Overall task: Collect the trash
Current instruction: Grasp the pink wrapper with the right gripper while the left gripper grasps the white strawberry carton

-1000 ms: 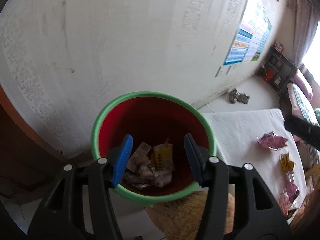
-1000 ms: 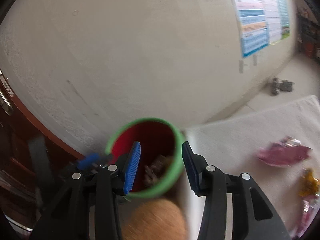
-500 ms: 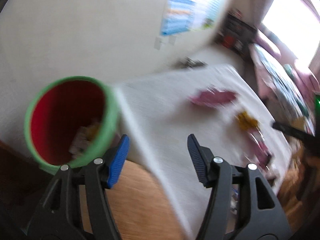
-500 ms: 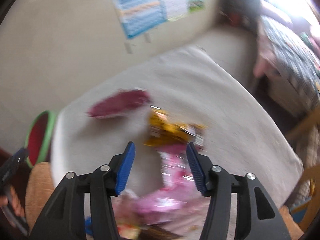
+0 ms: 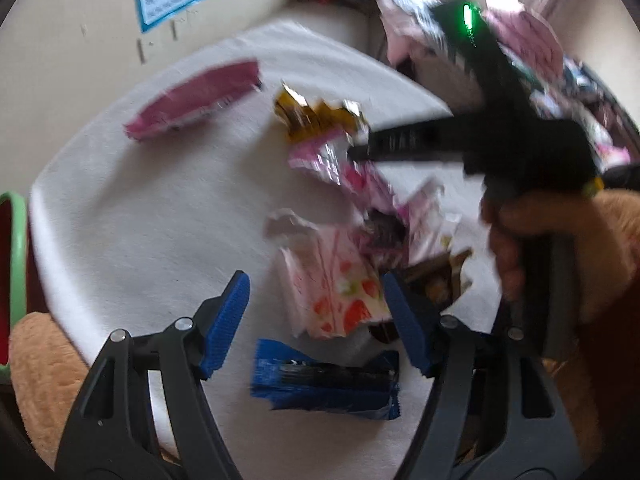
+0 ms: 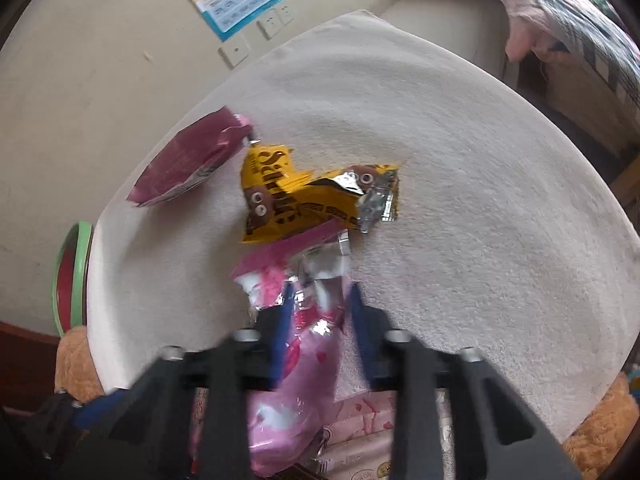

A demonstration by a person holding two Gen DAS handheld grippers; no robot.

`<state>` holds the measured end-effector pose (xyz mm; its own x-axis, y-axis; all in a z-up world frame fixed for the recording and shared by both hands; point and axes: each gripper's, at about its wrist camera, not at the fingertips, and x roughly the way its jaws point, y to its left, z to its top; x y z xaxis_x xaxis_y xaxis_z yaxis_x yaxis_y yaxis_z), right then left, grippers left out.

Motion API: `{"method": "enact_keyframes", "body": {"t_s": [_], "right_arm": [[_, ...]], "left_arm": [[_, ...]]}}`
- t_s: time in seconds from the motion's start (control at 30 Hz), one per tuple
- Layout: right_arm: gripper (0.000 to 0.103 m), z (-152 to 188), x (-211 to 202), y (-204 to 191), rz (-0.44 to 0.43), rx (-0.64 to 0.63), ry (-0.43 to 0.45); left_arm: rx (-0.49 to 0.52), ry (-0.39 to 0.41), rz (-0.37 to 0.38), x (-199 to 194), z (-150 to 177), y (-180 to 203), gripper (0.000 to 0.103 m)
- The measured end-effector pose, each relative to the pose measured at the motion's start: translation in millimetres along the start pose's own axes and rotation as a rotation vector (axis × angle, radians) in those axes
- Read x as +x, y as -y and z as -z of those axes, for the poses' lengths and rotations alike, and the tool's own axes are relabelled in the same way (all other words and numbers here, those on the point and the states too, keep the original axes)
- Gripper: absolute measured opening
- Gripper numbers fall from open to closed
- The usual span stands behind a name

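On the cloth-covered table (image 6: 480, 208) lies a heap of empty snack wrappers, and places here are told from the yellow wrapper (image 6: 296, 200). The right gripper (image 6: 318, 312) has its jaws closed on the pink wrapper (image 6: 296, 364), which lies just nearer the camera than the yellow one and touches its near edge. A maroon wrapper (image 6: 184, 164) lies just left of the yellow one. Further left, off the table's edge, stands the green-rimmed bin (image 6: 74, 276). The left gripper (image 5: 316, 316) hangs over the near part of the heap, well nearer than the yellow wrapper; its jaws are opening, nothing pressed between them. A strawberry wrapper (image 5: 336, 284) and a blue wrapper (image 5: 324, 384) lie below it.
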<state>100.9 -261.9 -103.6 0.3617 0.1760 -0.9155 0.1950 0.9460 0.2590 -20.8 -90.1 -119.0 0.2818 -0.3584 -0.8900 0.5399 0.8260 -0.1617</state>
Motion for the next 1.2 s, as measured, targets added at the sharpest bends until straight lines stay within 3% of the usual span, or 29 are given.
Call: {"method": "enact_keyframes", "body": {"t_s": [0.03,0.17,0.27,0.43,0.53,0.63,0.83,0.93,1.2], "right_arm": [[0.007,-0.9,-2.1,0.5,-0.004,0.003,0.011],[0.007,-4.8,-12.2,3.6,-0.043,0.037,0.053],[0.007,-5.5,-11.6,2.2,-0.058,0.041,0.049],[0.010,-5.2,-8.6,0.2,-0.065,0.043,0.035],[0.012,-5.3,-7.0,3.3,-0.068,0.065,0.035],[0.024,-5.1,-6.3,7.8,-0.059,0.087,0.038],[0.036,-5.6,-5.8,9.6,-0.052,0.094,0.045],[0.037,-6.5,-7.3,12.2,-0.053,0.103,0.050],[0.042,-8.8,-14.0,23.7,-0.049,0.153,0.078]], "left_arm": [[0.003,-0.018,-0.004,5.4,1.8,0.9,0.066],[-0.032,-0.061,-0.011,19.2,6.4,-5.1,0.063],[-0.062,-0.066,-0.028,20.5,6.3,-14.9,0.043],[-0.105,-0.053,-0.053,15.2,5.7,-29.8,0.024],[-0.140,-0.044,-0.068,8.3,6.7,-42.0,0.023],[-0.161,-0.036,-0.089,5.5,5.7,-51.5,0.023],[-0.184,-0.022,-0.111,-5.6,9.0,-61.0,0.023],[-0.192,-0.015,-0.118,-7.1,8.6,-62.8,0.024],[-0.209,0.034,-0.121,-21.9,14.6,-63.8,0.050]]}}
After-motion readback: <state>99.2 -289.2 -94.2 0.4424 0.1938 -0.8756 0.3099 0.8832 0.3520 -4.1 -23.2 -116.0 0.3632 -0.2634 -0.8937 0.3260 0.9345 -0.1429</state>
